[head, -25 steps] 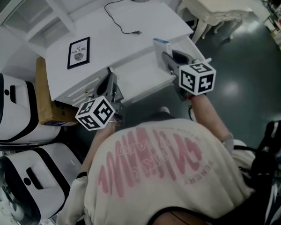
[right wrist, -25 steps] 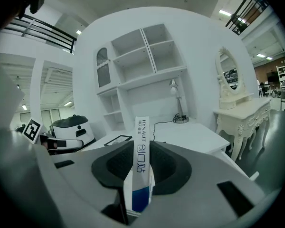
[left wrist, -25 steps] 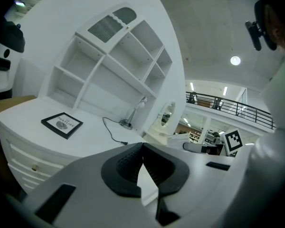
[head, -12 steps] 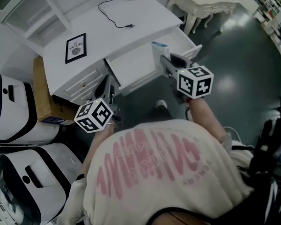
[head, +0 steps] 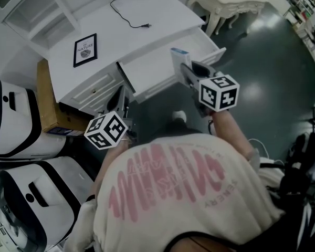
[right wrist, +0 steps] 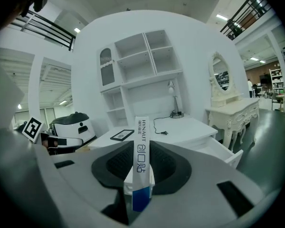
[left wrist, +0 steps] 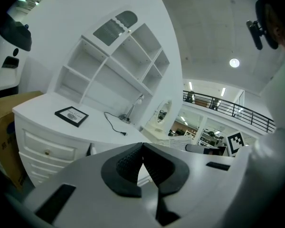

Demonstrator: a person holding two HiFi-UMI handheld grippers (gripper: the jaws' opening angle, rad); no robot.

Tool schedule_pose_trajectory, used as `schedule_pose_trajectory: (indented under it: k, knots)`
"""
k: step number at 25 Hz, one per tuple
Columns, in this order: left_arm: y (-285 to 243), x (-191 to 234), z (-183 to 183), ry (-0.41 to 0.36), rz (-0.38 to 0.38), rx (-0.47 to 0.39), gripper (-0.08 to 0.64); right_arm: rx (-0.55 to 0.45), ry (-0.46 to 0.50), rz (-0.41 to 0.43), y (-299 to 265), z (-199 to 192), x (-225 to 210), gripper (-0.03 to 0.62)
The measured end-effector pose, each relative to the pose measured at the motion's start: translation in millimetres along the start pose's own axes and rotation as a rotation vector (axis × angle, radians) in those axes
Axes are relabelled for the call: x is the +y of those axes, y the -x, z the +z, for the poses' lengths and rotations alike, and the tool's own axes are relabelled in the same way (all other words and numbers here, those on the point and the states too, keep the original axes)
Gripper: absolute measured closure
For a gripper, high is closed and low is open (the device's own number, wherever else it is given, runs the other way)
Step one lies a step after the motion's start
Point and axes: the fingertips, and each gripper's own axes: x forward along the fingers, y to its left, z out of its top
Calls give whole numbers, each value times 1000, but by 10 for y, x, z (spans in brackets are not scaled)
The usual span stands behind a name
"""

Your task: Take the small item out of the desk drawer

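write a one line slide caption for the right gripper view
Right gripper shut on a slim white-and-blue box, with the white desk and its open drawer beyond.

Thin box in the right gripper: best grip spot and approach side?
Pinch the box across its two broad faces, coming in along its narrow edge. It is thin and tall, so those flat faces give the pads the most contact. The right gripper is shut on it this way, near its lower end, box upright. A hold nearer the middle would probably wobble less.
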Motion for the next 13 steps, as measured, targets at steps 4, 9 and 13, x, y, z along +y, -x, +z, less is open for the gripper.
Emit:
schedule_pose_trajectory:
  k: [4, 9, 13]
  knots:
    - [-10, 17, 4, 4, 7, -3, 531, 1, -9, -5, -6, -7, -52, 489]
    - [-79, -21, 43, -3, 5, -9, 531, 4, -8, -2, -33, 19, -132, 489]
    - [-123, -50, 32, -6, 8, -7, 531, 8, -12, -2, -47, 9, -208, 489]
